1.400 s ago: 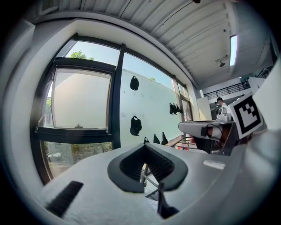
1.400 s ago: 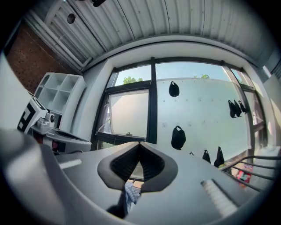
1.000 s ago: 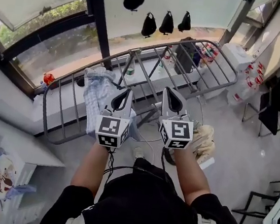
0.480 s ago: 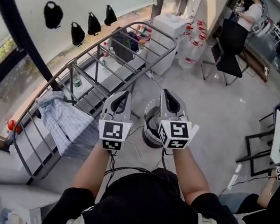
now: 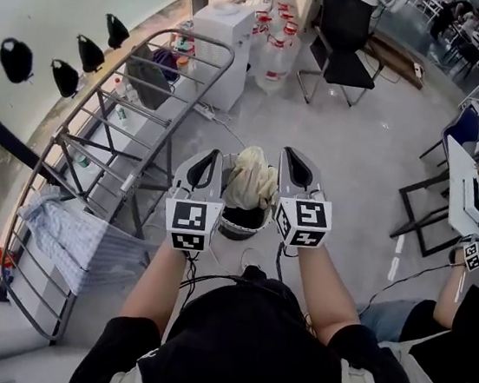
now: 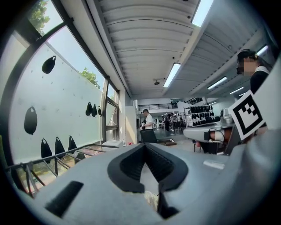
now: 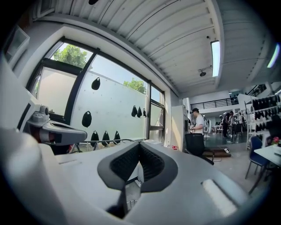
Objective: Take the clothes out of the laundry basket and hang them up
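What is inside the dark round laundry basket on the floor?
A crumpled cream cloth heaped above the rim of the dark round laundry basket. Anything beneath it is covered.

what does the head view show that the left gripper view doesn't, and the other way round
Only the head view: the blue checked garment draped on the drying rack, and the laundry basket of cream clothes. Only the left gripper view: the ceiling with its strip lights. Both: that rack, the black window stickers and the shut left gripper.
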The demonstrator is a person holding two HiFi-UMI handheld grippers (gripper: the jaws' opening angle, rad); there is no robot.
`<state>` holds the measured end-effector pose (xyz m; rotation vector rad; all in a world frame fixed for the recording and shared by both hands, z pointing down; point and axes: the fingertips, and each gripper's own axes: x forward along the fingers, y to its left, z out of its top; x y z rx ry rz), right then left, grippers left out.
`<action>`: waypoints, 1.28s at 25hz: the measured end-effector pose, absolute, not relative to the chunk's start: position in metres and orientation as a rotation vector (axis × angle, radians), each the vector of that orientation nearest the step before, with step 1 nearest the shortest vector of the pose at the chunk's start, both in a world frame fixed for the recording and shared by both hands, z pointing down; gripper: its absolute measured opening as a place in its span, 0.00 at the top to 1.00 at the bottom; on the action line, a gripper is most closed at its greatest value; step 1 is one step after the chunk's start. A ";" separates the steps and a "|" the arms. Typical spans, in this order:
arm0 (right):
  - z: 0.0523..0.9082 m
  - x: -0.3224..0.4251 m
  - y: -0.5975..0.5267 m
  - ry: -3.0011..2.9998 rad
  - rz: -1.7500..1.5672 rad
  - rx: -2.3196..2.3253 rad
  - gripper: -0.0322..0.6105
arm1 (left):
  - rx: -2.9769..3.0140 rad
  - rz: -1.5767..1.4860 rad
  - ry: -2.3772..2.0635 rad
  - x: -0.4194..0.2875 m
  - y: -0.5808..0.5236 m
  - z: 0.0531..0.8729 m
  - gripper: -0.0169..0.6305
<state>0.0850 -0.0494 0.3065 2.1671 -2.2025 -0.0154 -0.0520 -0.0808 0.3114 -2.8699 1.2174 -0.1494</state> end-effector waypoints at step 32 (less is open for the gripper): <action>0.580 0.234 -0.145 -2.007 0.706 1.932 0.68 | -3.036 -0.607 1.309 0.057 -0.204 0.506 0.70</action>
